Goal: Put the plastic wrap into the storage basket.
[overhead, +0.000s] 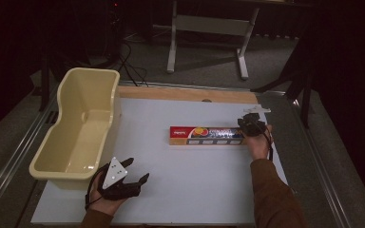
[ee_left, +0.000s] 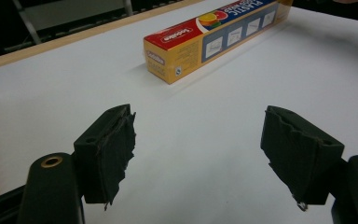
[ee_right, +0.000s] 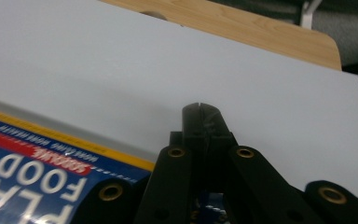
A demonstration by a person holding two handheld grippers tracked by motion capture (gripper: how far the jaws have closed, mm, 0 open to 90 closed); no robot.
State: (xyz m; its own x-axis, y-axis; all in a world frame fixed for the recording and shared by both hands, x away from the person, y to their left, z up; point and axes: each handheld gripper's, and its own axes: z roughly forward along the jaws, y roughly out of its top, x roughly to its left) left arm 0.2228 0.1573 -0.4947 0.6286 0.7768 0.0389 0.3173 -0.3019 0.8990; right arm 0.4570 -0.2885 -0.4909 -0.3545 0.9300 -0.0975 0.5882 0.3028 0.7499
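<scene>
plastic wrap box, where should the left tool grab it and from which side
Grip the plastic wrap box across its narrow width near the red end, coming from above. It lies flat and long on the table, so its short sides fit the open left tool; the right tool sits at the far end.

"PLASTIC FOOD" on wrap box (ee_right: 32, 179)

The high view looks forward and down over the whole tabletop (overhead: 195, 190), while each claw's camera sits low and close above it, all three sharing the plastic wrap box (overhead: 206, 135).
</scene>
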